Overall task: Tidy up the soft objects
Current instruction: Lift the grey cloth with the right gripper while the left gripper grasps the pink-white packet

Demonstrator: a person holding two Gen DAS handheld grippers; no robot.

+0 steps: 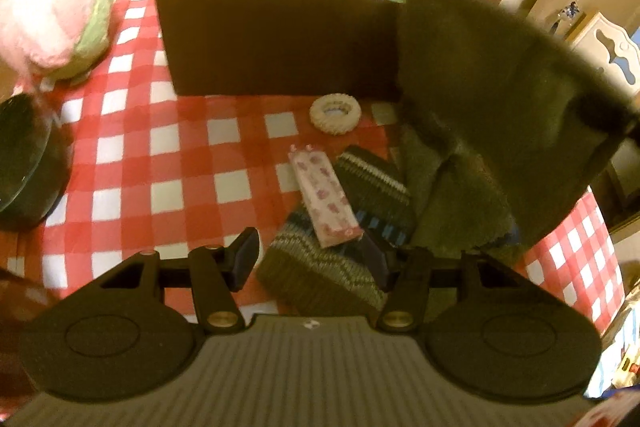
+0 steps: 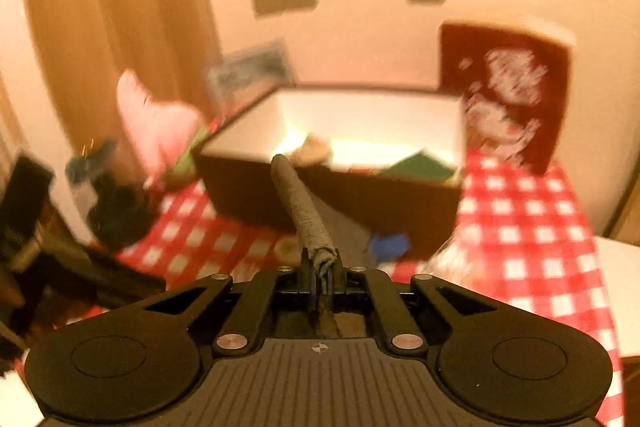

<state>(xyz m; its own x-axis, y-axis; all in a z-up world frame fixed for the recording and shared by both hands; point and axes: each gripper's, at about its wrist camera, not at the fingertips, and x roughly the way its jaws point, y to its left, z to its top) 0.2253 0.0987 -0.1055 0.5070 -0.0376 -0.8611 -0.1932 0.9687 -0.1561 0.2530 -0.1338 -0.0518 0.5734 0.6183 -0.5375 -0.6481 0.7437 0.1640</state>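
right claw (image 2: 320, 277) is pinching an edge of the dark green cloth (image 2: 302, 211) tight, and in the left wrist view that cloth (image 1: 500, 99) is hanging up off the table on the right, its lower end trailing in the pile. left claw (image 1: 310, 255) is sitting wide apart just over the striped knit pieces (image 1: 320, 267), not gripping anything, with the flat pink-print packet (image 1: 324, 199) lying on top of them. a bit further out a white ring (image 1: 335, 115) is resting on the red checked table (image 1: 160, 167), then the dark box (image 2: 340, 195) with a few things already inside.

my worry: it's only a thin edge grip, so the cloth could be slipping out mid-carry, or its trailing end could be dragging the packet and knits along, or snagging the box rim instead of dropping in.
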